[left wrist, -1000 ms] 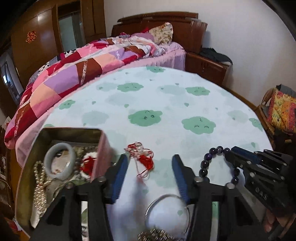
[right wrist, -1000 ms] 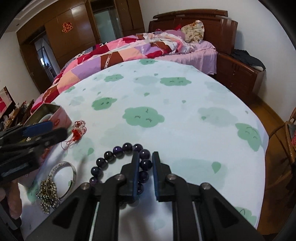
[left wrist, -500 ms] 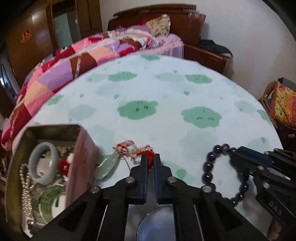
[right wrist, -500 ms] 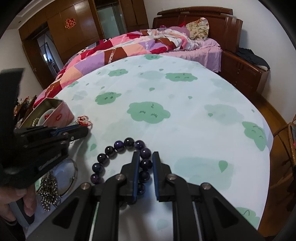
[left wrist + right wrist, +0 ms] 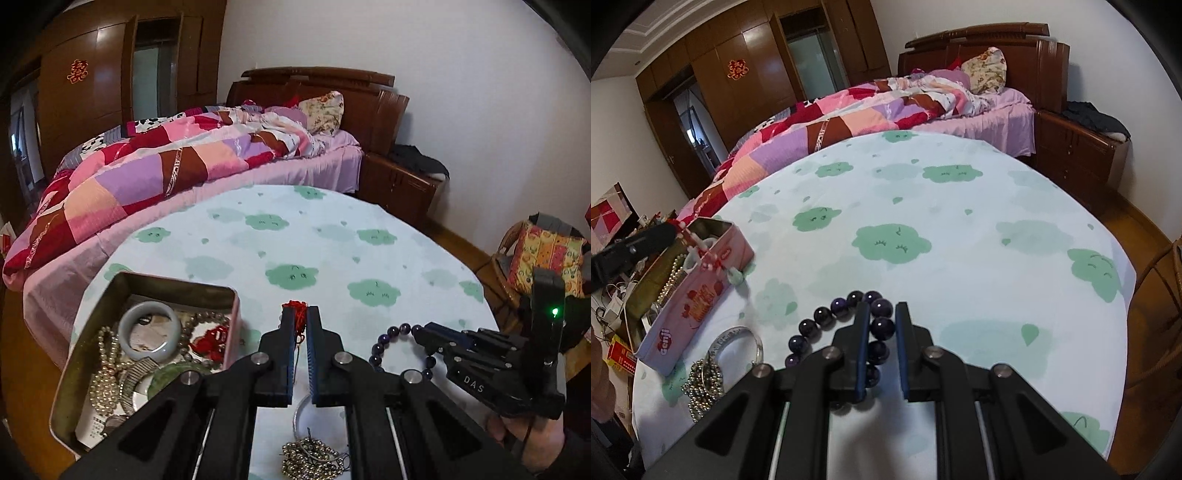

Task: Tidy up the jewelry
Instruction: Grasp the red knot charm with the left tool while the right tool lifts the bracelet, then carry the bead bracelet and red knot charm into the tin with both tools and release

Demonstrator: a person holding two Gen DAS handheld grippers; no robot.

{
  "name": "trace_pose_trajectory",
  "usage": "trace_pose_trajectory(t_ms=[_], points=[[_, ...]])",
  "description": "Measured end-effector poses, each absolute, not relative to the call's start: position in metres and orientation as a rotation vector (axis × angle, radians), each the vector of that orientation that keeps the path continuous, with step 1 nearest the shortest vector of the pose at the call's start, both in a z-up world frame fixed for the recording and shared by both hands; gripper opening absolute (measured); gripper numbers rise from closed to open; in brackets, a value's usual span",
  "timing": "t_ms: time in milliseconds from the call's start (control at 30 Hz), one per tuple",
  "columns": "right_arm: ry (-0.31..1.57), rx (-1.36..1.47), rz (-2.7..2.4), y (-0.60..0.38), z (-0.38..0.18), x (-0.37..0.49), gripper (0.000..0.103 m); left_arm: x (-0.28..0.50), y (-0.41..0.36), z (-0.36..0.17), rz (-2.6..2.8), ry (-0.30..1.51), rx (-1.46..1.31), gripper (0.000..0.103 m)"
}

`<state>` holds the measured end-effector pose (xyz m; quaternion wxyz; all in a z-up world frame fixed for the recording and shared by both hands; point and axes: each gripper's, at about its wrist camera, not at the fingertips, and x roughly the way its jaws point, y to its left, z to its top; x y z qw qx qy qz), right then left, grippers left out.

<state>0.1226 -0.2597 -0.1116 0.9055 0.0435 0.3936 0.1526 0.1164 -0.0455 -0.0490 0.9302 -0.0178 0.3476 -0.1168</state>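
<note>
My left gripper (image 5: 300, 314) is shut on a red-cord necklace (image 5: 295, 309) and holds it raised beside the tin box (image 5: 147, 282). In the right wrist view the necklace (image 5: 701, 251) hangs from the left gripper (image 5: 670, 229) with its green jade pendant (image 5: 735, 276) over the tin's edge (image 5: 713, 266). My right gripper (image 5: 881, 314) is shut on the dark purple bead bracelet (image 5: 834, 308), which lies on the tablecloth. The bracelet also shows in the left wrist view (image 5: 397, 330), held by the right gripper (image 5: 419, 330).
The tin holds a pale jade bangle (image 5: 149, 328), pearl strands (image 5: 101, 369) and other pieces. A silver bangle (image 5: 738, 341) and a metal bead chain (image 5: 701, 384) lie on the cloud-print tablecloth (image 5: 923, 206). A bed (image 5: 177, 162) stands behind the round table.
My left gripper closed on the red-cord necklace, then lifted it off the cloth toward the tin. My right gripper stayed shut on the purple bracelet.
</note>
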Motion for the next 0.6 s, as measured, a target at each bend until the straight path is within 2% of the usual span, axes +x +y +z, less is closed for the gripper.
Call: trace_pose_trajectory(t_ms=[333, 600], points=[[0.770, 0.108, 0.340, -0.259, -0.101, 0.114, 0.015, 0.104, -0.043, -0.035, -0.268, 0.687, -0.052, 0.005], [0.716, 0.089, 0.378, -0.248, -0.062, 0.109, 0.015, 0.094, -0.036, -0.013, -0.282, 0.641, -0.058, 0.005]])
